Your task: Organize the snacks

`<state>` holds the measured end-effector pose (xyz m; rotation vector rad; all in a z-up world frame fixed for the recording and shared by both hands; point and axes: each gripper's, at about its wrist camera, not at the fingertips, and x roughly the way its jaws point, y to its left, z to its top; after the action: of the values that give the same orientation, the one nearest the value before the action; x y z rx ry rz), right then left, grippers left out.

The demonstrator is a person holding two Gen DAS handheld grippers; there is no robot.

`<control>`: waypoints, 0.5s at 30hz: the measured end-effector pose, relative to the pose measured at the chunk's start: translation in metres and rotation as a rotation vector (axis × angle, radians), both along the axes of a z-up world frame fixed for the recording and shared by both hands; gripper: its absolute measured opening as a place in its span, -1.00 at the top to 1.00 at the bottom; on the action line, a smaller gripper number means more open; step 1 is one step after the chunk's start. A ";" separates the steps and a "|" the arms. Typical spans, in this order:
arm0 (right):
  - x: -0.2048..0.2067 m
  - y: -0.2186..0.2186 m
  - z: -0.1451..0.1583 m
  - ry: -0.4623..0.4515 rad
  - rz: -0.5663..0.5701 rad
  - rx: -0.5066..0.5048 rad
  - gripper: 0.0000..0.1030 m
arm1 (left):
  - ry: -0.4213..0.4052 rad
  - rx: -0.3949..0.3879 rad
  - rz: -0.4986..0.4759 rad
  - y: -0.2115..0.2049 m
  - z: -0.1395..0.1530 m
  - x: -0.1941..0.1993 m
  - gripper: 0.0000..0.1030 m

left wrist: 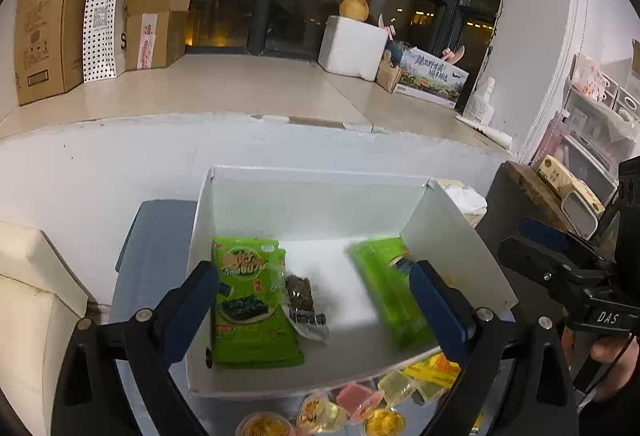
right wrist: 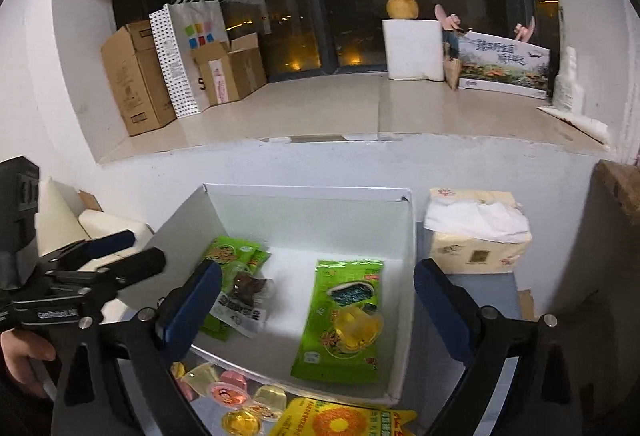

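Both grippers are seen spread wide with nothing between the pads: the left gripper point(left wrist: 314, 310) hangs over the white box point(left wrist: 320, 212), and the right gripper point(right wrist: 318, 310) hangs over the same box from the other side. In the left wrist view, a green seaweed pack point(left wrist: 250, 300) lies in the box at about 9 o'clock from the box's middle, with a small dark snack point(left wrist: 304, 302) touching its right edge. A second green pack point(left wrist: 390, 290), blurred, is seen at about 3 o'clock, close to the right wall; whether it has come to rest cannot be told. In the right wrist view, a yellow jelly cup point(right wrist: 354, 328) sits on top of that second pack. Outside the box, at 6 o'clock by its near wall, loose jelly cups point(left wrist: 360, 402) and a yellow pack point(right wrist: 340, 422) lie on the table. A tissue pack point(right wrist: 476, 236) stands just beside the box at 3 o'clock in the right view. The step in hand is judged to be a release: two items appear to have been dropped into the box, and both grippers are free. The task looks partly done, since several snacks remain outside. For the next move, each gripper would need to be drawn back toward 6 o'clock, lowered over a cup or the yellow pack, and closed gently, as the cups look soft and slippery.
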<state>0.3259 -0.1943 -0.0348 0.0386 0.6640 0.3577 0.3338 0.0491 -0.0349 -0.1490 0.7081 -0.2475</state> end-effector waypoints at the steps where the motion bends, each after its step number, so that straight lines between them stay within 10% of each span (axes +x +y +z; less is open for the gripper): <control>1: -0.002 -0.001 0.000 0.003 0.000 0.000 -0.93 | 0.004 0.003 -0.010 -0.001 0.001 -0.002 -0.91; 15: -0.102 -0.039 0.009 -0.052 -0.029 0.013 -1.00 | -0.072 0.040 -0.028 -0.010 0.023 -0.095 -1.00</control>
<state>0.2235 -0.2328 -0.0260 0.0510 0.6096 0.3345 0.2383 0.0393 -0.0115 -0.0915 0.6434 -0.2640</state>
